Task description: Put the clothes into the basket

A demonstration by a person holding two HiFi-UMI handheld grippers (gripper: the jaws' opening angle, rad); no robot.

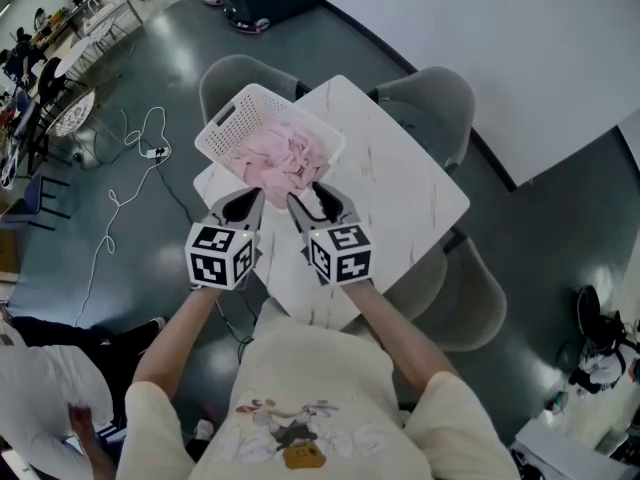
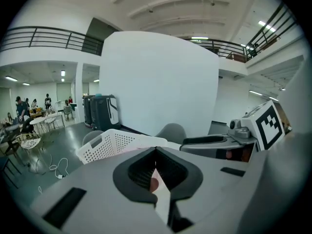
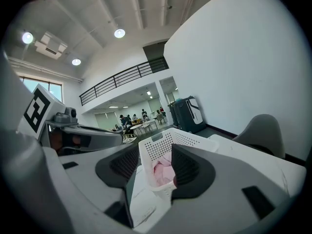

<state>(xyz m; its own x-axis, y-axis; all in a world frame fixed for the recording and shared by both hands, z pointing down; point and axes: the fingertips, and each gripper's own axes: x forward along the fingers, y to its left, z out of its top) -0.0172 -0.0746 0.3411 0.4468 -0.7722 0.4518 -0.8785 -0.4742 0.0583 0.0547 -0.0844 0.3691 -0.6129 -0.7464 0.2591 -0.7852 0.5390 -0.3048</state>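
**Head view.** The pink clothes (image 1: 285, 158) lay heaped inside the white perforated laundry basket (image 1: 222, 128), which stood at the far corner of the marble counter (image 1: 410, 193). No garment showed on the bare counter. The left gripper (image 1: 250, 200) and right gripper (image 1: 318, 201) hovered side by side, just short of the basket.

**Left gripper view.** Its fingers (image 2: 139, 167) were pressed together, clamping nothing.

**Right gripper view.** Its fingers (image 3: 195, 167) stood partly apart. They framed the basket's near wall without touching it.

The loading looked complete. Good practice here was to draw both grippers away clear of the rim, so that no fold was snagged and the light basket was not dragged.
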